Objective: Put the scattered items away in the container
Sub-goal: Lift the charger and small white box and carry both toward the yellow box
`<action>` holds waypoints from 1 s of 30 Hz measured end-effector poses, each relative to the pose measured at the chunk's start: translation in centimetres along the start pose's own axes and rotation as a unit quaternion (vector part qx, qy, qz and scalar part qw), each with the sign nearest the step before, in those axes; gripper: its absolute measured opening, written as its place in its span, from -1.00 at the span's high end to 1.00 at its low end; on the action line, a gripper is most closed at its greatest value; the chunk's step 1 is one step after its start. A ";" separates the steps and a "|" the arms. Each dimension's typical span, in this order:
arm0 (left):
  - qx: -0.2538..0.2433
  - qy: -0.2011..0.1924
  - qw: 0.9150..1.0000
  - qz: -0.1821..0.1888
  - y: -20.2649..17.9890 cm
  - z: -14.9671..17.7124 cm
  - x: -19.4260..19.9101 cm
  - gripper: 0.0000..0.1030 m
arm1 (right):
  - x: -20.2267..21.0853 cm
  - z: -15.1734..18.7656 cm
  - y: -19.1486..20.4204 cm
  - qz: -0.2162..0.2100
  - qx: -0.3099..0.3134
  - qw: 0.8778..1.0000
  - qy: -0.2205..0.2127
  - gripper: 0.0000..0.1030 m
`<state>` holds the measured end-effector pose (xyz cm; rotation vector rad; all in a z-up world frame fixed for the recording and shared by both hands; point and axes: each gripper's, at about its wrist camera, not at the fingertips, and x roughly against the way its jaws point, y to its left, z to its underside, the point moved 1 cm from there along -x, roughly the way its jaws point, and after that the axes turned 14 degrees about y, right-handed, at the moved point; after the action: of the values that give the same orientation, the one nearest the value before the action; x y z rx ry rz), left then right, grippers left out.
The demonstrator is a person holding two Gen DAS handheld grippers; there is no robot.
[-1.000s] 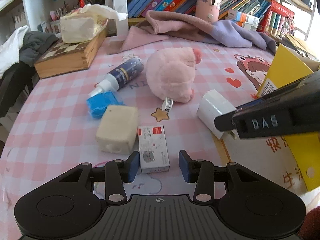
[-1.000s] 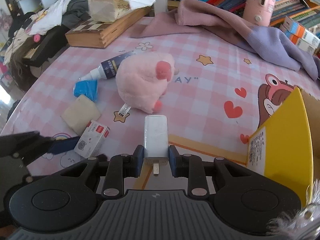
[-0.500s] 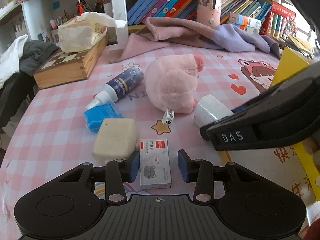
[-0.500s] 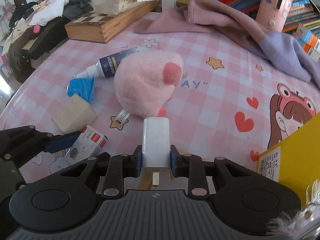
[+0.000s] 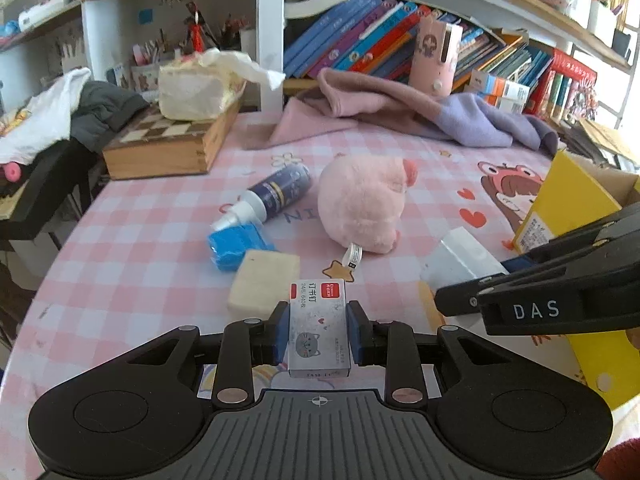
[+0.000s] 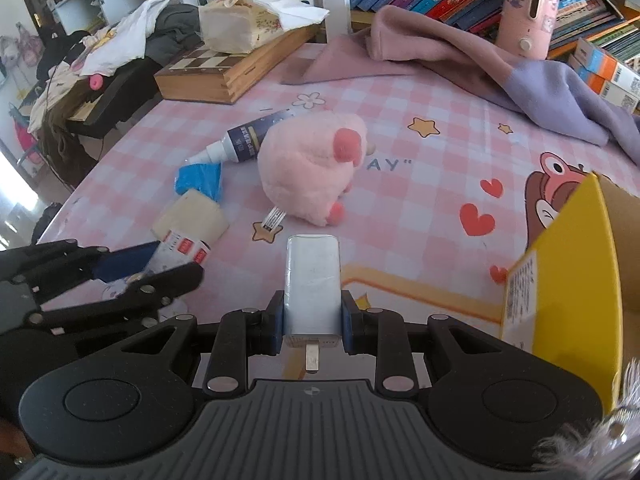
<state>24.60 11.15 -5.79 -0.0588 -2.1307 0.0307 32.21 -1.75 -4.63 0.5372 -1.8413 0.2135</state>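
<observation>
My left gripper (image 5: 318,330) is shut on a small staple box (image 5: 319,328) with a red label and a grey cat, lifted a little off the pink checked tablecloth. My right gripper (image 6: 312,316) is shut on a white charger plug (image 6: 313,284), its metal prong pointing back at the camera. On the table lie a pink plush pig (image 5: 364,204), a dark blue bottle with a white cap (image 5: 272,196), a blue packet (image 5: 234,246) and a beige sponge block (image 5: 264,284). The yellow cardboard box (image 6: 568,280) stands open at the right.
A wooden chess box (image 5: 168,148) with a tissue pack on it sits at the back left. A pink and purple garment (image 5: 404,112) lies along the back, under shelves of books. A chair heaped with clothes (image 6: 100,64) stands off the table's left edge.
My left gripper moved forward over the staple box, closed on it and raised it. The right gripper kept its hold on the white plug and rose slightly above the table.
</observation>
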 end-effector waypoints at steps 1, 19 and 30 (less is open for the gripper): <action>0.000 -0.003 1.000 0.001 0.1 0.1 0.4 0.46 | 0.3 0.2 0.1 0.000 0.001 1.000 -0.005 0.52; -0.004 -0.048 0.999 0.002 0.9 1.9 6.6 0.45 | 4.2 4.1 2.7 -0.003 -0.004 0.998 -0.056 0.52; 0.011 -0.052 0.998 0.015 0.7 4.3 8.9 0.45 | 5.6 6.5 4.6 -0.008 0.016 0.998 -0.063 0.52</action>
<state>16.27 12.31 -0.61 -0.0780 -2.2327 0.0759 23.16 -1.76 -1.02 0.5986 -1.9586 0.2030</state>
